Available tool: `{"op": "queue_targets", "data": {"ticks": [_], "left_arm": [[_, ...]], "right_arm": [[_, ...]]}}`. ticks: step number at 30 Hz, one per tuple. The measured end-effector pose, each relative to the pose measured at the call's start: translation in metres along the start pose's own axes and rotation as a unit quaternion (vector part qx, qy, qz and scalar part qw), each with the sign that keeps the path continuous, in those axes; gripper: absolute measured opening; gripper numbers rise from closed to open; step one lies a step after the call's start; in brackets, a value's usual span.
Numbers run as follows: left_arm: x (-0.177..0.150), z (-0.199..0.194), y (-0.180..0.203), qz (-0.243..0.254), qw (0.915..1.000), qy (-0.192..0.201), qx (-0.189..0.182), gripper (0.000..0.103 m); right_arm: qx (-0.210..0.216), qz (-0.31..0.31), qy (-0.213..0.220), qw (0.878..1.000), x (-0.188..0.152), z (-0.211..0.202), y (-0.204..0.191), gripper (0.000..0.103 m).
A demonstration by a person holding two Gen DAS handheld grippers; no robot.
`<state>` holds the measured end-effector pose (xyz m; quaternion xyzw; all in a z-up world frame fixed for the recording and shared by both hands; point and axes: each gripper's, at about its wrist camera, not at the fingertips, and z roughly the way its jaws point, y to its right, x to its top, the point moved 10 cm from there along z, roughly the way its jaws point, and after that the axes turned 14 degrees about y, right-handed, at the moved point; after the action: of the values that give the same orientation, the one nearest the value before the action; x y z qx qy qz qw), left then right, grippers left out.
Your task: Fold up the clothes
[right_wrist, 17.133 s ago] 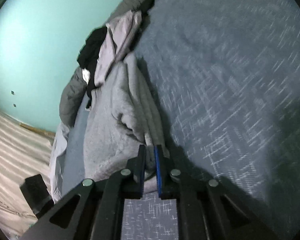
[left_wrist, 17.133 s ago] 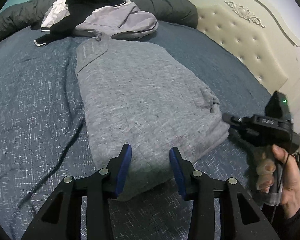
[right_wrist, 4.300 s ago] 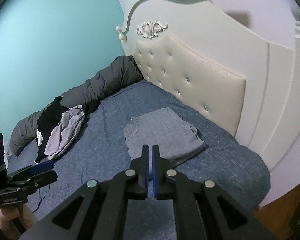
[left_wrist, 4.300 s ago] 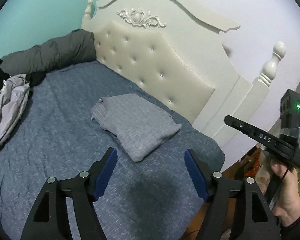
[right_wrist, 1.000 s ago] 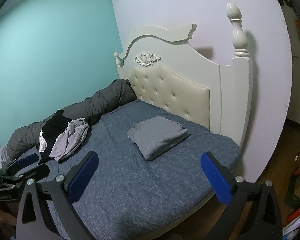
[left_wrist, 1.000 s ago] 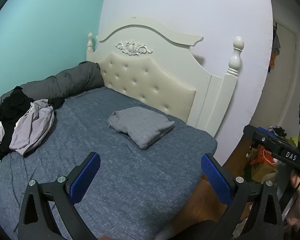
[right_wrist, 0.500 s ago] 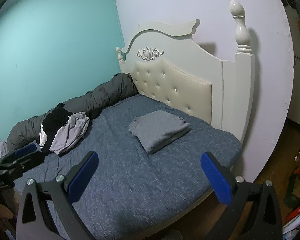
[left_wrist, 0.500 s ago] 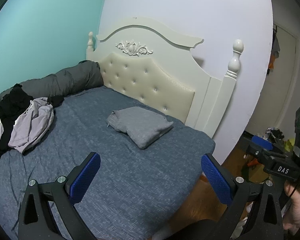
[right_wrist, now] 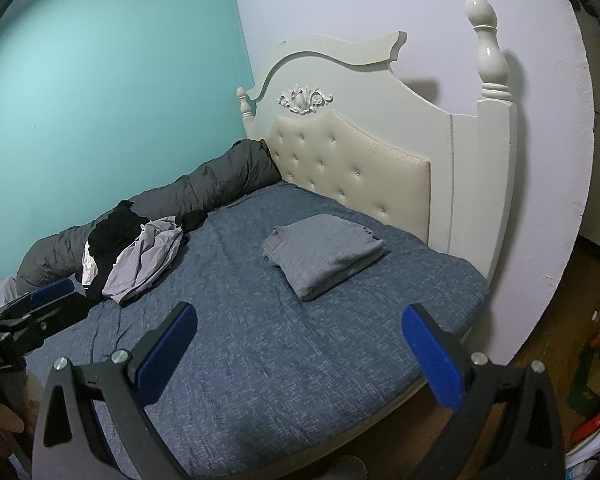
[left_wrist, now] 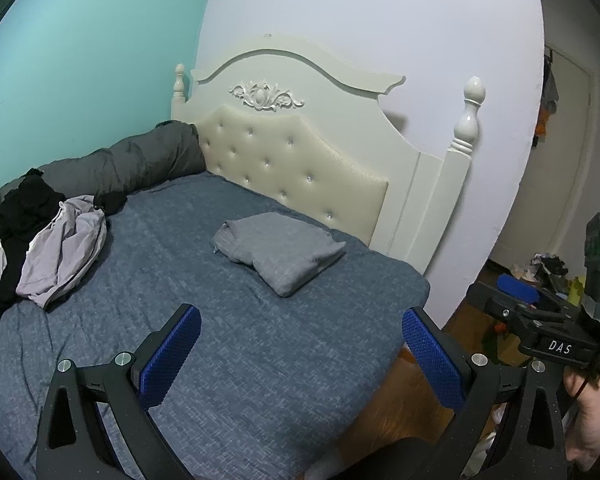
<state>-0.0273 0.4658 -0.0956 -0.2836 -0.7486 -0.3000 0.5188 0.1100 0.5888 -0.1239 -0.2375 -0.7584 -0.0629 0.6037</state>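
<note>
Left gripper (left_wrist: 300,354): jaws released, spread wide, nothing between the blue pads (left_wrist: 171,354); held above the near part of the bed, clear of the cover. Right gripper (right_wrist: 300,354): jaws likewise released and wide, empty; also above the near edge of the bed. In the left wrist view the right gripper shows at the right margin, gripped by a hand (left_wrist: 590,412), off the side of the bed over the wooden floor (right_wrist: 548,344).

Bed (left_wrist: 260,360): blue flecked cover, lightly creased. Folded grey garment (right_wrist: 326,254): lies flat on the cover in a compact rectangle, towards the headboard end, near the right side of the mattress, well apart from both grippers. Unfolded pile of clothes (right_wrist: 138,254): pale grey, black and white items heaped together, at the far left side of the bed, against a dark grey rolled duvet (right_wrist: 204,192) that runs along the teal wall (right_wrist: 100,80). Cream tufted headboard (right_wrist: 352,168) stands beyond the garment; not touching it.
</note>
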Motion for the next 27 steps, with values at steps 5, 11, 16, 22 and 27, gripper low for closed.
{"op": "queue_targets", "data": {"ticks": [5, 11, 16, 22, 27], "left_arm": [[-0.0015, 0.0012, 0.0007, 0.003, 1.0, -0.002, 0.0, 0.103], [-0.0022, 0.0021, 0.0018, 0.007, 1.0, -0.001, 0.002, 0.103], [-0.0018, 0.0017, 0.0006, 0.005, 1.0, 0.0, 0.003, 0.103], [-0.0034, 0.0008, -0.0017, 0.01, 0.9999, 0.0, 0.009, 0.103], [-0.0036, 0.0003, -0.0025, 0.011, 0.9999, 0.001, 0.009, 0.103]], "right_arm": [[0.001, 0.0, -0.002, 1.0, -0.0014, 0.0013, 0.0, 0.103], [-0.001, -0.002, -0.002, 1.0, -0.0026, 0.0006, 0.0001, 0.103], [-0.001, -0.003, -0.003, 1.0, -0.0038, 0.0005, 0.0, 0.103], [0.0, -0.001, -0.006, 1.0, -0.0064, 0.0012, 0.0009, 0.103], [-0.001, -0.001, -0.007, 1.0, -0.008, 0.0007, 0.0004, 0.103]]}}
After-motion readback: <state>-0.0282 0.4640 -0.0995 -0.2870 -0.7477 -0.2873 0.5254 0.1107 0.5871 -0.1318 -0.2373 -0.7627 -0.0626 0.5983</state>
